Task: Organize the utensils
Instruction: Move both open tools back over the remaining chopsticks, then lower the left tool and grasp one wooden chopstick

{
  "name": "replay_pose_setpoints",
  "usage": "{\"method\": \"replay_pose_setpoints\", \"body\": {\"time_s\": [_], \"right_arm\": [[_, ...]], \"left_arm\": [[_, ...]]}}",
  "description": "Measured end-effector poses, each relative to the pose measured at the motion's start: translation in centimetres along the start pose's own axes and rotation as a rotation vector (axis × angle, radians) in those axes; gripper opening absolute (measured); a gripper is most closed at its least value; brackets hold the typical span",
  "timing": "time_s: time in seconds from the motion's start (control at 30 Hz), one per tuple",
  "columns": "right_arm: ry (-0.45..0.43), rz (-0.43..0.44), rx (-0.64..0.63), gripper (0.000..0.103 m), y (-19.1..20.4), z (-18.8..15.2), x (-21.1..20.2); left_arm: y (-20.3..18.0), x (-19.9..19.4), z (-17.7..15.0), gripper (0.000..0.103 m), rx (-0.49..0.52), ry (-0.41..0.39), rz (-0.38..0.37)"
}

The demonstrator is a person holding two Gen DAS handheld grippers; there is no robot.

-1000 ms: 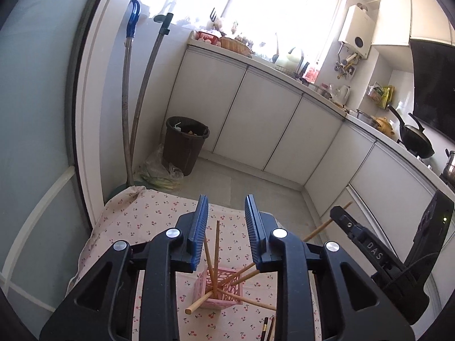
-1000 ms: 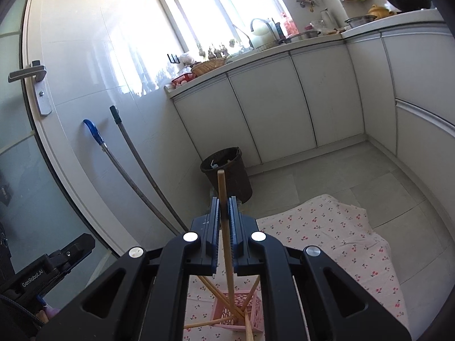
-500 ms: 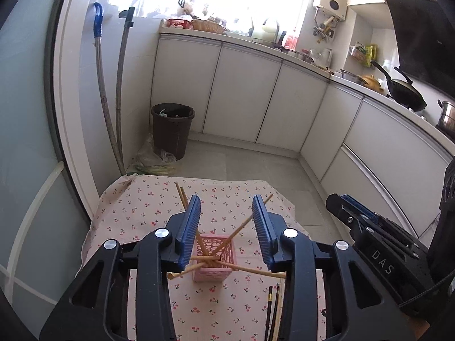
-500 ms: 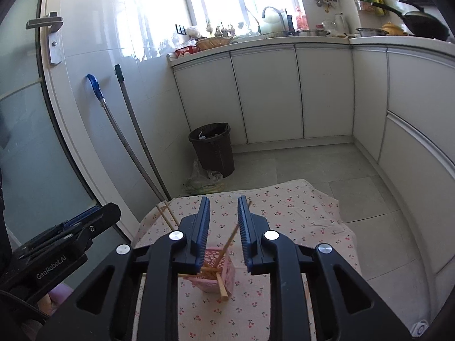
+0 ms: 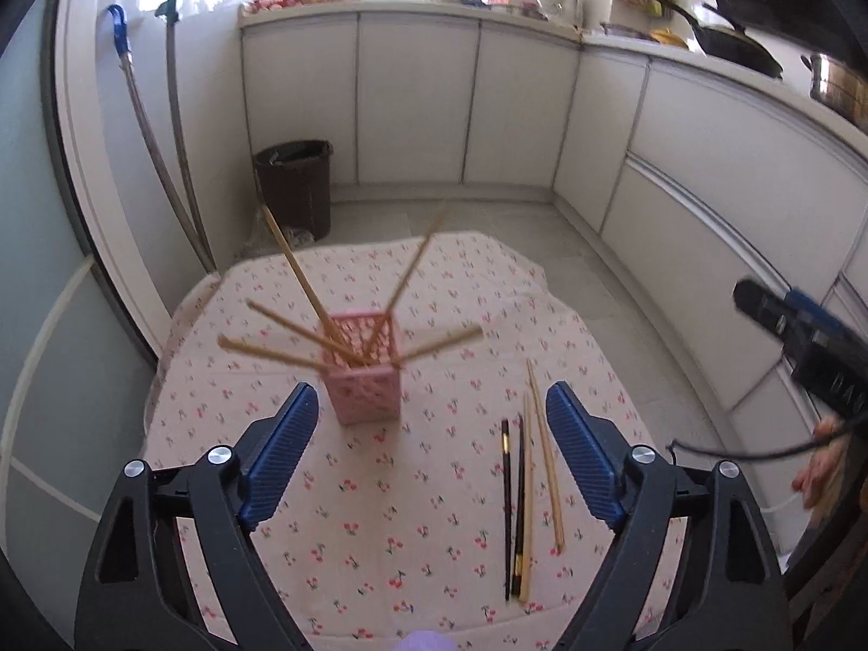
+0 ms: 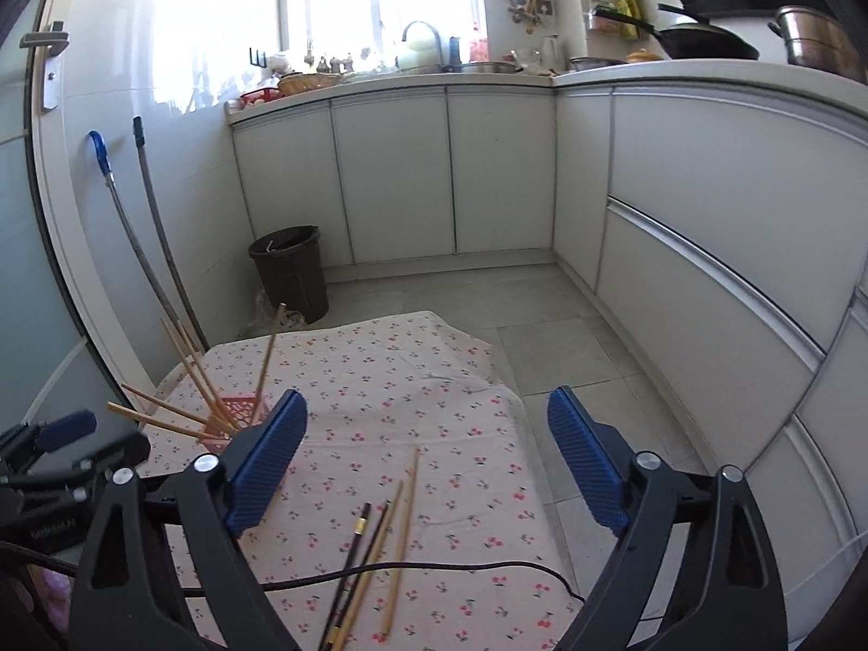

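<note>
Pink plastic basket [image 5: 362, 374], lattice-sided, upright on a cherry-print tablecloth [image 5: 380, 515] over a low table. Contents: five pale wooden chopsticks [image 5: 304, 282] fanned outward from the basket mouth at various angles.

Loose items on the cloth, right of the basket in the left wrist view: two dark chopsticks [image 5: 507, 504] with gold bands, lying side by side, and two light wooden chopsticks [image 5: 545, 455] just beside them, all roughly parallel. The same four appear in the right wrist view [image 6: 374, 548], with a black cable [image 6: 434, 569] crossing over them.

Left gripper [image 5: 428, 450]: jaws opening, spread wide, nothing between the blue pads [image 5: 279, 453]; basket just ahead of them, untouched.

Right gripper [image 6: 428, 461]: jaws opening, spread wide, nothing held; loose chopsticks lie on the cloth below the gap.

Surroundings: white kitchen cabinets [image 6: 396, 179], a dark bin [image 6: 290, 271] on the tile floor, two long handles [image 6: 146, 249] leaning against the wall.
</note>
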State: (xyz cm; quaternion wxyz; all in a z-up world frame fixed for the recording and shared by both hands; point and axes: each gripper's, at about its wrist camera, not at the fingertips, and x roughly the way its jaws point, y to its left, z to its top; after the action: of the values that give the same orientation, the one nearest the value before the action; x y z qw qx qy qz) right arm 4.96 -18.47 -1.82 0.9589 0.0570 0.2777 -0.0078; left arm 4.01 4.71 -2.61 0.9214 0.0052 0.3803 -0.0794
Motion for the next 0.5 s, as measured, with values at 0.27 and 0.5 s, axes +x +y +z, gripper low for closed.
{"method": "replay_pose_setpoints", "body": {"time_s": [0.27,0.5], "right_arm": [[0.101,0.001,0.213,0.096,-7.6,0.2,1.4],[0.178,-0.007,0.308,0.096,-11.3,-1.2,3.5]], "left_arm": [[-9.7,8.6,-6.6,0.085,0.299,0.291,-0.071],[-13.4,16.2,-2.0,0.085,0.349,0.433,-0.117]]}}
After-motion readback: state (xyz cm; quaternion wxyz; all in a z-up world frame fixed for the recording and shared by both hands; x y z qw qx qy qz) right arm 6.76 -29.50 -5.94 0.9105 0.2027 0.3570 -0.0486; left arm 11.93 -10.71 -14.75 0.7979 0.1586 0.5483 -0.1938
